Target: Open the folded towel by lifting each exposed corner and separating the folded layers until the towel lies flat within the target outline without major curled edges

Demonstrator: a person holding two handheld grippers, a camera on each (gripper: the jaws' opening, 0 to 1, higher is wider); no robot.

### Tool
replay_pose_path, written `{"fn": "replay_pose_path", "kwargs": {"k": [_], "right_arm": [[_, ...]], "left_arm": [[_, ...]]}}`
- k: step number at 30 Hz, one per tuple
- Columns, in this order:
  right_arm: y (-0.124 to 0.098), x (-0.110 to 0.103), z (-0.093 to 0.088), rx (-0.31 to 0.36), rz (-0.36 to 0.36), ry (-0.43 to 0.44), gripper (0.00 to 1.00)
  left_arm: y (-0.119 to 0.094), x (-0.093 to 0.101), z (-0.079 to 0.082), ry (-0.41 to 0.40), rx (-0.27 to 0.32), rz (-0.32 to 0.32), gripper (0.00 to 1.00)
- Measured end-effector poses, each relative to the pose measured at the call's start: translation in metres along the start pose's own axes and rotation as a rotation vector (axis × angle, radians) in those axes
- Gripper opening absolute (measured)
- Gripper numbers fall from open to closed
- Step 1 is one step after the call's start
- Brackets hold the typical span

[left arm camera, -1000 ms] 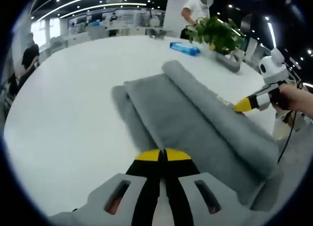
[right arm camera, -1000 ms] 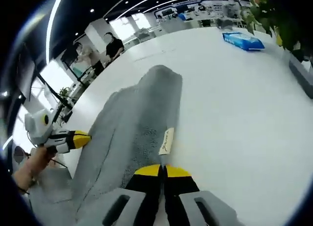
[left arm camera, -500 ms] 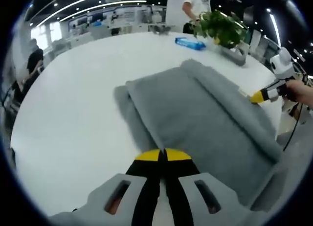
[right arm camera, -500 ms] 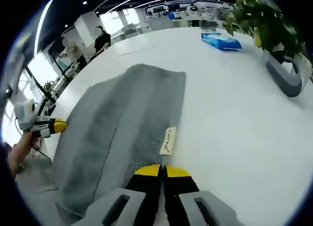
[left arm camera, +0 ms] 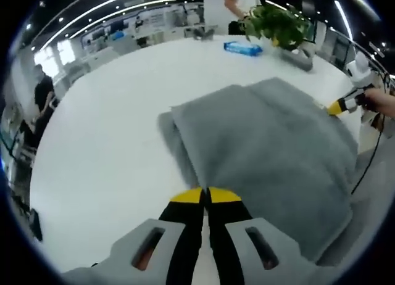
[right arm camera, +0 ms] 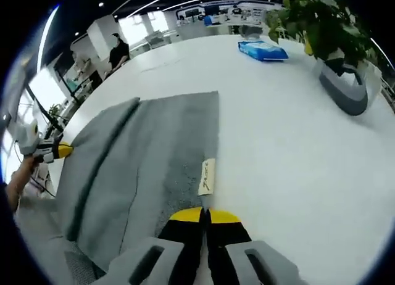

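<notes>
Lying under everything: the white table [left arm camera: 105, 131], the largest thing you are facing, is carrying all the rest.
Towel: the grey towel [left arm camera: 271, 155] is spreading wide on the table in front of you; a second ago its top layer was standing up as a thick roll, and now you are seeing it laid almost flat, with one folded layer still doubled along the edge nearest your left gripper.
Plant: the potted plant [right arm camera: 333, 38] is standing near the far rim of the table, well apart from the towel.
Packet: the blue packet [right arm camera: 262, 49] is lying near the plant; its print is too small to read.
Label: the small cream tag [right arm camera: 207, 177] on the towel's edge is lying flat just ahead of your right gripper, bearing dark writing you cannot make out.
Left gripper: your left gripper [left arm camera: 206, 195] is clamping the towel's near edge between closed jaws.
Right gripper: your right gripper [right arm camera: 205, 215] is pinching the towel's edge just below the tag, jaws closed.
</notes>
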State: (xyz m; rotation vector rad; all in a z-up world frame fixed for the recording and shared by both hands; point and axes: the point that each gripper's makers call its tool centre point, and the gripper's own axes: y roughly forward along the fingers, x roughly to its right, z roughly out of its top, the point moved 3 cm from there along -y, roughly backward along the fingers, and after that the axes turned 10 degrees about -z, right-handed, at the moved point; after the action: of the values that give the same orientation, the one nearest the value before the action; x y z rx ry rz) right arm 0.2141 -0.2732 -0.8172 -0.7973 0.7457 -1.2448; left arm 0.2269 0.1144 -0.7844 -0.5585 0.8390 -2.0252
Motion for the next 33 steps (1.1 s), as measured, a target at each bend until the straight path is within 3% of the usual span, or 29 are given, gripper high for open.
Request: {"fn": "replay_pose_path", "kwargs": {"k": [8,18,33], "right_arm": [[0.001,0.001,0.001,-0.003,-0.002,0.002,0.0],[-0.001,0.008,0.004,-0.002,-0.008,0.018,0.0],[-0.012,0.033,0.002,0.017,-0.054,0.056,0.0]], "left_arm": [[-0.019,-0.03,-0.012,0.014,-0.031,0.042,0.01],[-0.029,-0.055,-0.026,0.001,-0.062,0.06,0.01],[-0.037,-0.065,-0.024,0.005,-0.058,0.084,0.01]]}}
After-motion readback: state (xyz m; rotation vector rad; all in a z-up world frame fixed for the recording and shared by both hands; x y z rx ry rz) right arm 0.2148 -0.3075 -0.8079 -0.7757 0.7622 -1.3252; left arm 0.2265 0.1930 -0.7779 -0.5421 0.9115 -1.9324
